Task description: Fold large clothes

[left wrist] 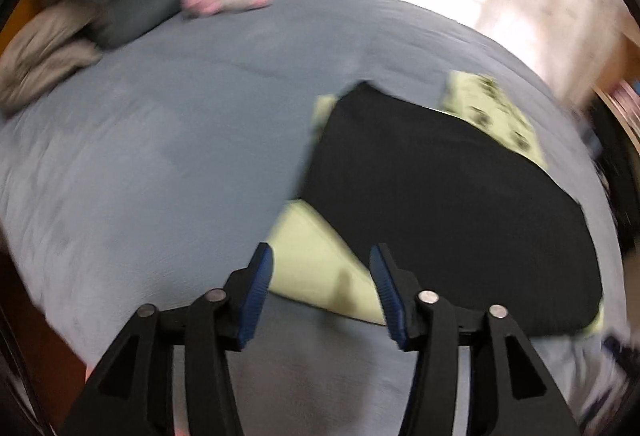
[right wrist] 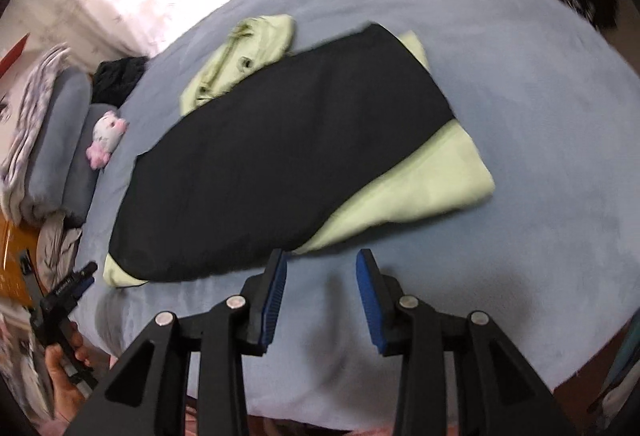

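Black garment (right wrist: 280, 156): folded flat atop light-green shirt (right wrist: 420, 180).
Green shirt: unfolded, pending.
Left gripper (left wrist: 320, 276), right gripper (right wrist: 321, 276): both released, empty.

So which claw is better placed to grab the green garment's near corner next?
Probably the left claw: it is open with the light green garment corner between its fingers. The right claw, also open, hangs over bare blue bedsheet.

**Clothes stacked on the bed**

A dark garment (right wrist: 280, 156) lies across a pale garment (right wrist: 432, 176), both on the bed (right wrist: 520, 96). Beyond the dark garment, at the bed's far end, a plush toy (right wrist: 106, 138) rests against the pillows (right wrist: 60, 140).
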Action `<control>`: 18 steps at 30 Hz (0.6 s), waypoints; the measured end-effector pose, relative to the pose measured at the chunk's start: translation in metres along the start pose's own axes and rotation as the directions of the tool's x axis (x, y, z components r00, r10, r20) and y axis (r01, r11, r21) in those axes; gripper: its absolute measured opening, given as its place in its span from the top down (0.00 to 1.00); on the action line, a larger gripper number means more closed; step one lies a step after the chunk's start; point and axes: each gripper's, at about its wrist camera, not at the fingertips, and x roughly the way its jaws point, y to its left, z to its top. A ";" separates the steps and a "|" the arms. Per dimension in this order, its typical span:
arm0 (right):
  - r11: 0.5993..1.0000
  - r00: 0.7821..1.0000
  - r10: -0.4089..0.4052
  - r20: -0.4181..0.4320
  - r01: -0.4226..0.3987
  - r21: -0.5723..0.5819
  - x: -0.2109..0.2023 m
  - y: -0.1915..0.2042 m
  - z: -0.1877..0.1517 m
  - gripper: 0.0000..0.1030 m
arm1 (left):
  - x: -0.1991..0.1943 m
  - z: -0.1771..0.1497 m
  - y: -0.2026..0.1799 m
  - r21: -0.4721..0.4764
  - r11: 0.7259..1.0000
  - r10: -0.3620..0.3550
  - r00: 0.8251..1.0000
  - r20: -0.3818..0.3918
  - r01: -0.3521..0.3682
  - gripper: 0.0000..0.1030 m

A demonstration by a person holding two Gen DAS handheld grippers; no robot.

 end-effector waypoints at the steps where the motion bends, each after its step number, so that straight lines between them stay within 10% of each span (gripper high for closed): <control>1: 1.000 1.000 0.012 0.015 -0.012 -0.028 0.001 0.008 0.002 0.65 | -0.001 0.000 -0.014 0.051 0.998 -0.036 0.999 -0.001 0.036 0.43; 10: 0.978 1.000 0.020 -0.007 -0.021 -0.207 0.059 0.054 0.021 0.65 | 0.057 -0.017 -0.106 0.250 0.935 -0.204 0.959 -0.198 0.250 0.43; 18: 0.961 0.997 -0.047 -0.061 0.028 -0.276 0.119 0.066 0.035 0.65 | 0.100 -0.007 -0.125 0.281 0.933 -0.170 0.963 -0.211 0.226 0.42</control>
